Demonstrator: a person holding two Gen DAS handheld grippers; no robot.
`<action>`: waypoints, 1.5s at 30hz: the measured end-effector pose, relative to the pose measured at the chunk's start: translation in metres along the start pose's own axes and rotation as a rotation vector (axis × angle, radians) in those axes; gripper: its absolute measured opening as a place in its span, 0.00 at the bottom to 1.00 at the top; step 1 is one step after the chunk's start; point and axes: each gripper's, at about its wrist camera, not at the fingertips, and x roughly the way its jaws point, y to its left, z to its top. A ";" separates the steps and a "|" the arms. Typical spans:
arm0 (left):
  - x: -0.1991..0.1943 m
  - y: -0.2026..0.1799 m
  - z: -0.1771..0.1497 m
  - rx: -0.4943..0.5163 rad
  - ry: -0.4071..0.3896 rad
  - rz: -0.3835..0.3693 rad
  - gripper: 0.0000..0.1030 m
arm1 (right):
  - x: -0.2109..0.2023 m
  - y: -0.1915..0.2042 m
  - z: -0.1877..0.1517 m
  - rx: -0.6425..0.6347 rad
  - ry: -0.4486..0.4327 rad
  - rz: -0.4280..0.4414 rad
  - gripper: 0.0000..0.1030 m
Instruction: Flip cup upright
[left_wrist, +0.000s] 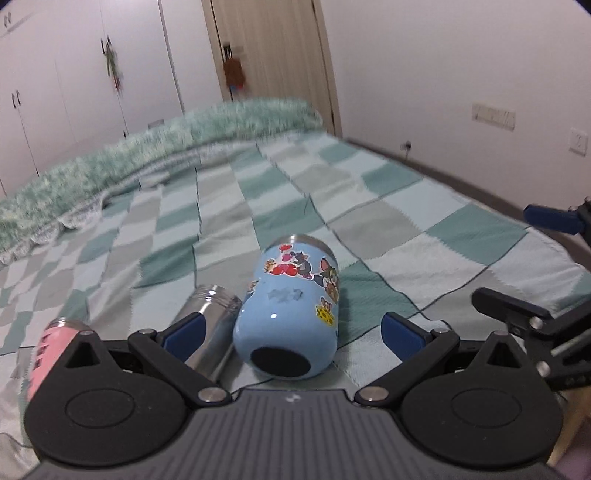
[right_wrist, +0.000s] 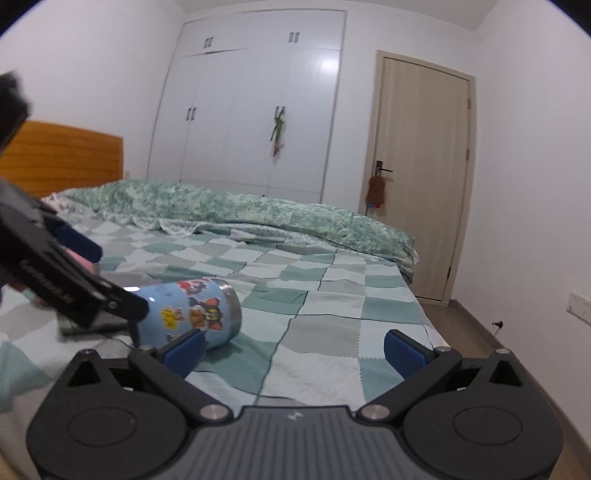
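Note:
A light blue cup (left_wrist: 291, 310) with cartoon stickers lies on its side on the checked bedspread (left_wrist: 369, 206), its base toward me and its steel rim pointing away. My left gripper (left_wrist: 291, 334) is open, its blue fingers either side of the cup's base, not touching. The cup also shows in the right wrist view (right_wrist: 192, 312), lying with its rim to the right. My right gripper (right_wrist: 295, 350) is open and empty above the bedspread (right_wrist: 332, 295), to the right of the cup. The left gripper's body (right_wrist: 55, 273) hides the cup's base end there.
A steel cup (left_wrist: 210, 325) lies on its side just left of the blue one. A pink cup (left_wrist: 48, 350) lies further left. A rumpled green duvet (left_wrist: 147, 155) runs along the far side of the bed. The bed's edge and the floor (right_wrist: 480, 332) are to the right.

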 end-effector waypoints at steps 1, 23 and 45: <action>0.010 0.001 0.005 -0.006 0.023 0.002 1.00 | 0.006 -0.003 0.000 -0.008 0.007 0.013 1.00; 0.054 -0.006 0.016 -0.055 0.153 -0.018 0.83 | 0.012 -0.020 0.007 -0.029 0.050 0.079 1.00; -0.053 -0.076 -0.067 -0.196 0.065 -0.019 0.83 | -0.109 0.007 0.000 -0.013 0.128 0.045 1.00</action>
